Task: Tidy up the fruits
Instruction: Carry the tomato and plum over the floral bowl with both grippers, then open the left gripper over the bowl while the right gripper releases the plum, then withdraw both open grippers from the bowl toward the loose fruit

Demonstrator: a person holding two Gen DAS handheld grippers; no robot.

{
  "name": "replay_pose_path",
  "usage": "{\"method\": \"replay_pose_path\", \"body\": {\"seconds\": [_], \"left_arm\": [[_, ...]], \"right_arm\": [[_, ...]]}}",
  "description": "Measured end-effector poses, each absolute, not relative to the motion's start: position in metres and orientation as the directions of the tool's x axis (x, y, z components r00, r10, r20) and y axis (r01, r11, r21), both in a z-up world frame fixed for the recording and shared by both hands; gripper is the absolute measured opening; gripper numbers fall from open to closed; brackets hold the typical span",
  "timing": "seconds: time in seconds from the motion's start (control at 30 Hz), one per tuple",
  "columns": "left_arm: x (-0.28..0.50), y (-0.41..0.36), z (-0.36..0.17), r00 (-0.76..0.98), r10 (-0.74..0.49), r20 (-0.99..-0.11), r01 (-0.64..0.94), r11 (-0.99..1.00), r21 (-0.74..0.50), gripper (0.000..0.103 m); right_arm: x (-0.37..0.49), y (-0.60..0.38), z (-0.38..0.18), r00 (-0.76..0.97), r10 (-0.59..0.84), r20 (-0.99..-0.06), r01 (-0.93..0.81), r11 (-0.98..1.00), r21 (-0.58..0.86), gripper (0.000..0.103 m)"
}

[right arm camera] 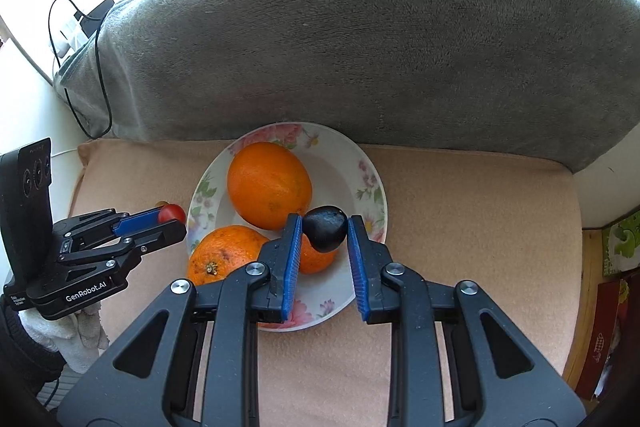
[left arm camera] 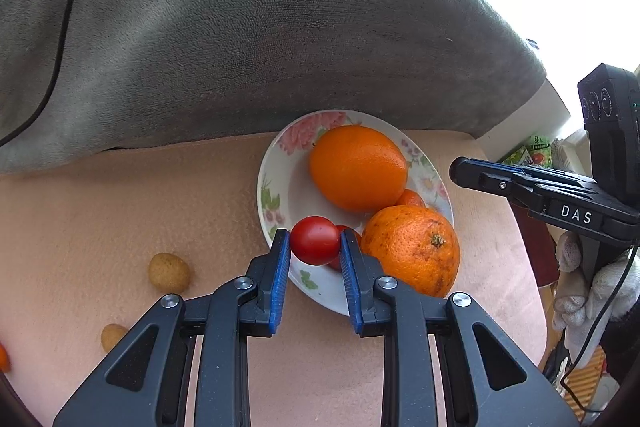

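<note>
Left hand-held gripper (left arm camera: 315,241) grasps a tomato (left arm camera: 315,240) (soft, thin-skinned); right hand-held gripper (right arm camera: 324,233) pinches a dark plum (right arm camera: 325,233): squeeze both lightly at their widest part.

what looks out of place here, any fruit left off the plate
Yes. Two small tan fruits lie loose on the peach cushion, left of the floral plate. Nothing looks spilled or damaged.

Both wrist views close, angled down over own tool; share floral plate (left arm camera: 267,183) (right arm camera: 372,183), grey blanket (left arm camera: 240,27) (right arm camera: 360,27).
</note>
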State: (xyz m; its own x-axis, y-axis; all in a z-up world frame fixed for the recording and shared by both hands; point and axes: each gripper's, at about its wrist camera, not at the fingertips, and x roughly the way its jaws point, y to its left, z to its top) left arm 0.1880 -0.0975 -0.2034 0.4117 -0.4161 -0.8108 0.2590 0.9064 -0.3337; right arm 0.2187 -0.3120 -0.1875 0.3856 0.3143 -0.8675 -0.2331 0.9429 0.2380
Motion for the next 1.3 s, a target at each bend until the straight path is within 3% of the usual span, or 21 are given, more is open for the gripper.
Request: {"method": "replay_pose_path", "body": {"seconds": [0.3, 0.4, 0.47, 0.5, 0.53, 0.6, 0.67, 0.73, 1.3], "left_arm": [[0.194, -0.103, -0.201, 0.406, -0.418, -0.813, 0.263, 0.905, -0.333, 0.024], [0.195, -0.104, -0.201, 0.405, -0.419, -0.813, 0.264, 0.905, -0.335, 0.031], [0.195, -0.105, -0.201, 0.404, -0.420, -0.813, 0.267, 0.904, -0.335, 0.034], [0.195, -0.104, -0.201, 0.404, -0.420, -0.813, 0.268, 0.904, -0.333, 0.035], [0.195, -0.105, -0.200, 0.405, -0.419, -0.813, 0.269, 0.904, -0.332, 0.043], [0.196, -0.106, -0.200, 0.406, -0.422, -0.811, 0.268, 0.903, -0.336, 0.055], [0.196, -0.107, -0.198, 0.406, -0.426, -0.809, 0.269, 0.901, -0.340, 0.058], [0.196, -0.108, -0.197, 0.407, -0.414, -0.814, 0.265, 0.907, -0.328, 0.069], [0.188, -0.104, -0.180, 0.442, -0.366, -0.819, 0.253, 0.927, -0.278, 0.072]], "right_arm": [[0.224, -0.311, -0.194, 0.378, 0.314, -0.871, -0.216, 0.945, 0.246, 0.025], [0.224, -0.311, -0.195, 0.374, 0.313, -0.873, -0.208, 0.946, 0.250, 0.026], [0.225, -0.312, -0.195, 0.378, 0.313, -0.871, -0.202, 0.946, 0.253, 0.033], [0.225, -0.312, -0.194, 0.382, 0.312, -0.870, -0.199, 0.947, 0.252, 0.042], [0.225, -0.312, -0.193, 0.386, 0.309, -0.869, -0.196, 0.948, 0.250, 0.052], [0.225, -0.311, -0.192, 0.394, 0.306, -0.867, -0.193, 0.950, 0.247, 0.061], [0.226, -0.311, -0.191, 0.396, 0.302, -0.867, -0.191, 0.951, 0.244, 0.068], [0.228, -0.310, -0.190, 0.397, 0.299, -0.868, -0.188, 0.952, 0.242, 0.069], [0.223, -0.300, -0.178, 0.423, 0.265, -0.867, -0.172, 0.962, 0.210, 0.069]]}}
